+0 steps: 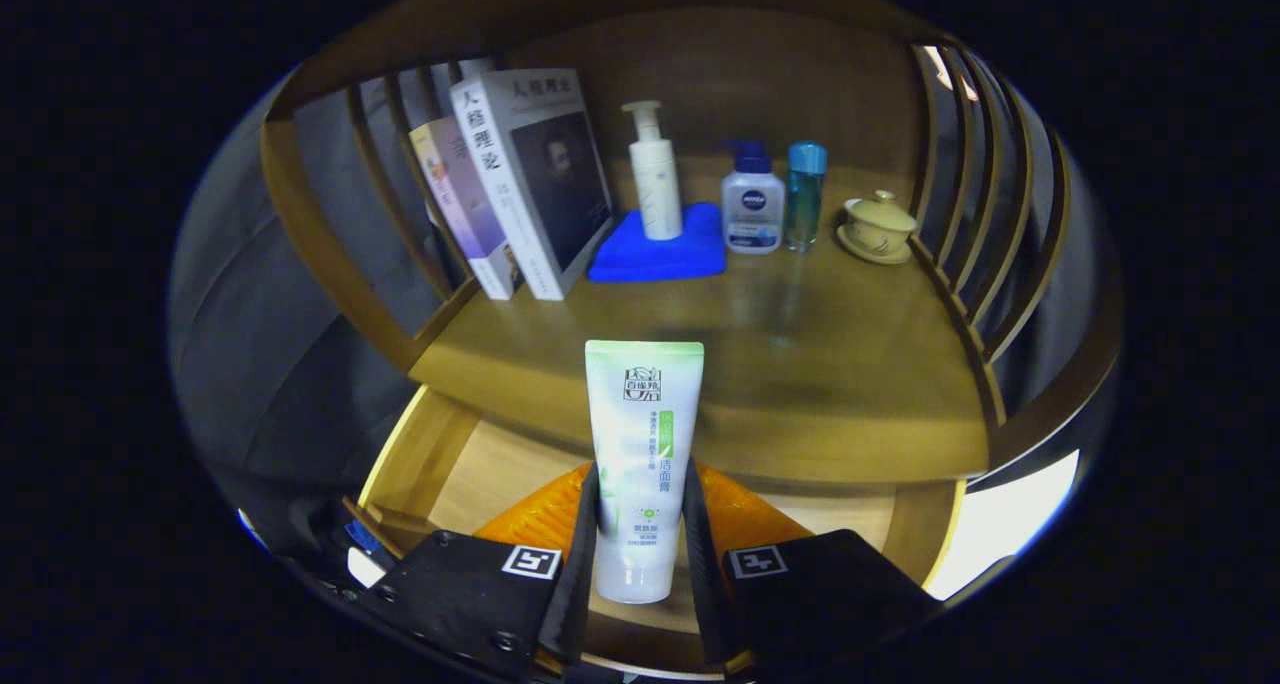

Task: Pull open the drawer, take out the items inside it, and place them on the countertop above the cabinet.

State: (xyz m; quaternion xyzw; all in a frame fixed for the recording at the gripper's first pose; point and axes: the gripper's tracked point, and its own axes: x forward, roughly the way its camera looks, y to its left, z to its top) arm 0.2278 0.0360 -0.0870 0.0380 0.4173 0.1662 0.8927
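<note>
Warm brown wood surrounds me, a cabinet with slatted sides and a glossy wooden countertop (800,364) stretching ahead. My gripper (640,524) is clenched on a white and pale-green squeeze tube (643,444), both fingers pressing its lower sides, the tube standing upright with its flat crimped end on top and its rounded cap end down between my fingers. Right behind the tube lies something orange and ridged (540,514); I cannot tell what it is. Below and around it I see the open light-wood drawer (470,474), its pale floor and side wall showing just under the countertop's front edge. Beyond, toward the back of the countertop, a white pump bottle (655,174) stands on a folded blue cloth (655,254). Left of these lean two books (530,184) against the slats. To the right stand a small white bottle with a blue cap (752,204), a slim teal bottle (804,194) touching it, and a cream lidded cup on a saucer (878,226).
</note>
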